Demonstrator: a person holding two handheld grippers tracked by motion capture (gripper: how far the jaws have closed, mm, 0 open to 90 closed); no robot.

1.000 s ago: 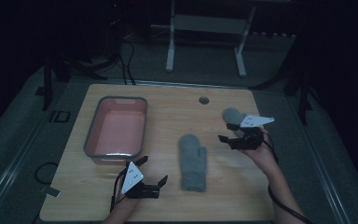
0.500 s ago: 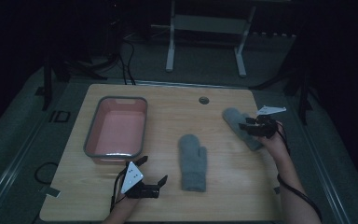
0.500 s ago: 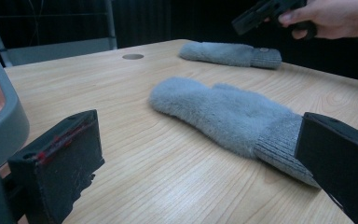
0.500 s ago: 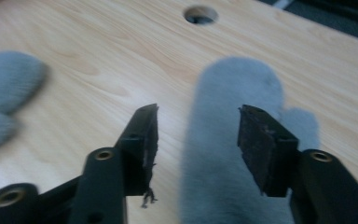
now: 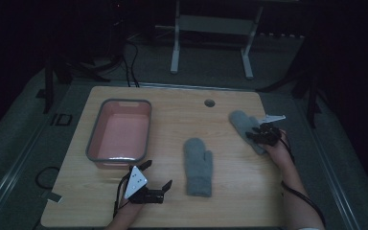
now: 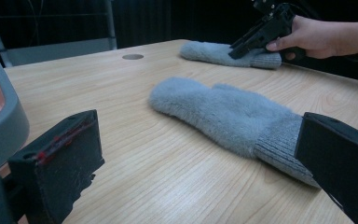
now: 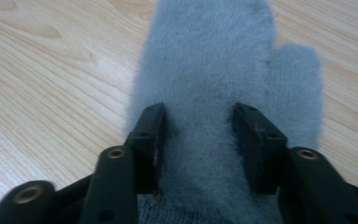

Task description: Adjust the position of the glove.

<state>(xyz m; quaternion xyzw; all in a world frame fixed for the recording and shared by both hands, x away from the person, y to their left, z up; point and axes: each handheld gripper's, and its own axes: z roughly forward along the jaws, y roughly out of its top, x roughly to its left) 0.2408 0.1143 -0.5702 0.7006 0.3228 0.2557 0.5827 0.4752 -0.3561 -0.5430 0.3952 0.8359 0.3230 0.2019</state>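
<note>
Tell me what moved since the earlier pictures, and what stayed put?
The right gripper went away from the person and down onto the far mitten near the table's right edge. Its jaws have just been closing, with the mitten's fur between them, though a firm pinch isn't clear yet. The left gripper, the middle mitten and the pink tub stayed as they were.

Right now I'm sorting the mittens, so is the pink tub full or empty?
Empty. In the high view the pink tub shows a bare pink floor, and both mittens lie on the table.
</note>
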